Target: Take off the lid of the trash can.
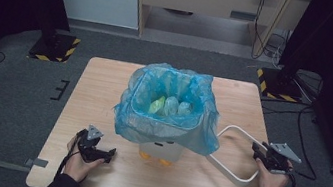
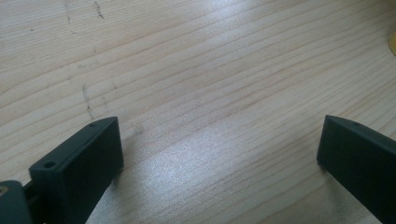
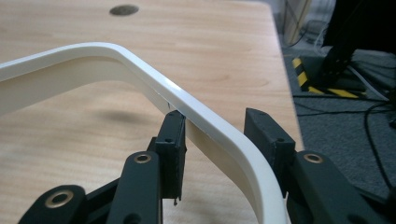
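Observation:
A white bin (image 1: 161, 150) lined with a blue plastic bag (image 1: 142, 120) stands mid-table, with pale and green crumpled items inside. To its right is a white rounded frame (image 1: 232, 172), also seen close up (image 3: 140, 60) above its own shadow on the wood. My right gripper (image 1: 257, 151) is shut on this frame at the table's right edge, and the frame runs between its jaws (image 3: 217, 128). My left gripper (image 1: 111, 154) rests low at the front left of the bin. It is open, with bare wood between its jaws (image 2: 219, 144).
The wooden table (image 1: 104, 89) stands on grey carpet. Small yellow pieces (image 1: 163, 162) show at the bin's base. Black stands with striped bases (image 1: 55, 48) flank the far corners, and cables (image 1: 308, 146) trail on the floor at the right.

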Tool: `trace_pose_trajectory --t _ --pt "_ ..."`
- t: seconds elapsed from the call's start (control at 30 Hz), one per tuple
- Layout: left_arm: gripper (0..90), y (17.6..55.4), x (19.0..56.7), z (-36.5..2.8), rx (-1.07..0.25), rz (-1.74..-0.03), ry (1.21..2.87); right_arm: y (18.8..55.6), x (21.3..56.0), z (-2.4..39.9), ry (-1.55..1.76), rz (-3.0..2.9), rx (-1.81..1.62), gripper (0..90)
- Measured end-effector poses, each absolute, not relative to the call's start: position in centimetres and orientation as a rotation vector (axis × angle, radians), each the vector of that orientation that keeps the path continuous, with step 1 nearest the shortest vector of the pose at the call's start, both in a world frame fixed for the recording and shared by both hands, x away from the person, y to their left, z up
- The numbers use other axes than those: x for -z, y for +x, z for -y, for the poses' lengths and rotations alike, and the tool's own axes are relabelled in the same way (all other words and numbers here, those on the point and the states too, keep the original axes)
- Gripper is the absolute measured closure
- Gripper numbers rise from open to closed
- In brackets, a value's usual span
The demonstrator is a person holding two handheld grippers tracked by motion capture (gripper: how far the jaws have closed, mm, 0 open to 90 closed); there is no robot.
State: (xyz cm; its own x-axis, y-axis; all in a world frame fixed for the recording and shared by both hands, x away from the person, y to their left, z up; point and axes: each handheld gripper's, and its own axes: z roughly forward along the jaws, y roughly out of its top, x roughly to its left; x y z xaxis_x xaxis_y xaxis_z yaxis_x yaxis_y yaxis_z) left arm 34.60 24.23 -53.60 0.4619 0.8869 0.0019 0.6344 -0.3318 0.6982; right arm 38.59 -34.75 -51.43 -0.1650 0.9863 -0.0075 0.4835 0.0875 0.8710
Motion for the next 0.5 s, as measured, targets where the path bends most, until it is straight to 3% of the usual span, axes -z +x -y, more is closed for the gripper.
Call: trace_pose_trajectory --t 0.5 --pt "2.7 34.5 53.5 -24.3 -0.514 -1.258 2.077 39.0 53.0 34.7 1.500 -1.846 -0.960 57.7"
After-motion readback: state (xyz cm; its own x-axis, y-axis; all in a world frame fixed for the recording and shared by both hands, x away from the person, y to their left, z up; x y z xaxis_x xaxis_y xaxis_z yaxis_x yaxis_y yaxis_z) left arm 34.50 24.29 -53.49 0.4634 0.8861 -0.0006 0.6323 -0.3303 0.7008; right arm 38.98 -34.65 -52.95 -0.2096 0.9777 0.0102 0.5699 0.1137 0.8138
